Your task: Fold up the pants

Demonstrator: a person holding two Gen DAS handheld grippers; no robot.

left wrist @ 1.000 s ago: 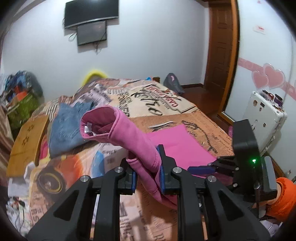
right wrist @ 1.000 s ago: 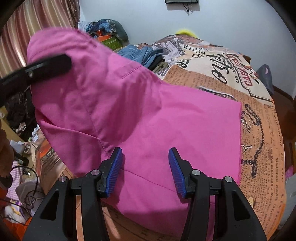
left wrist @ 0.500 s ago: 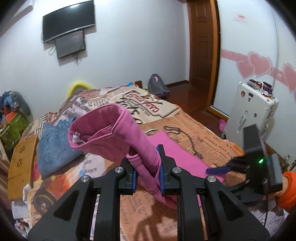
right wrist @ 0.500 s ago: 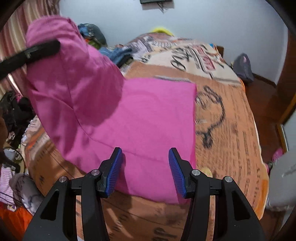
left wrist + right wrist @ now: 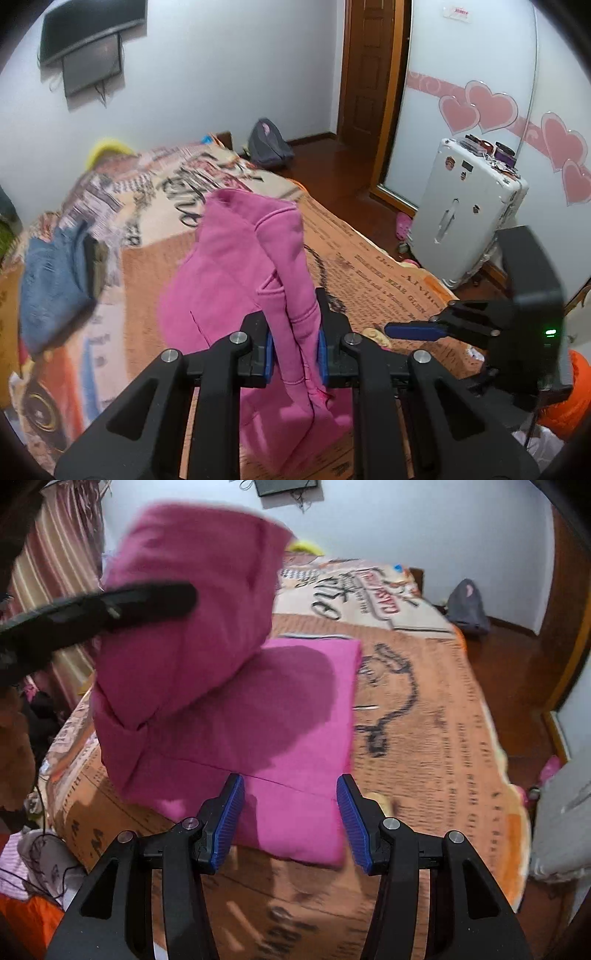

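Note:
The pink pants [image 5: 295, 709] lie partly flat on the bed, with one end lifted into the air. My left gripper [image 5: 294, 345] is shut on the pink pants [image 5: 251, 266] and holds the bunched waistband end up above the bed; it shows as a dark bar in the right wrist view [image 5: 103, 609]. My right gripper [image 5: 290, 816] is open and empty, hovering just above the near edge of the flat part. It also shows at the right of the left wrist view [image 5: 410, 330].
The bed [image 5: 424, 738] has a printed orange and beige cover. Blue jeans [image 5: 48, 288] lie on its left side. A white suitcase [image 5: 465, 214] stands on the wooden floor to the right, and a grey backpack [image 5: 267, 146] sits by the far wall.
My left gripper has swung the lifted end of the pants to the right, over the flat part. My right gripper stays open and has drawn back toward the near edge.

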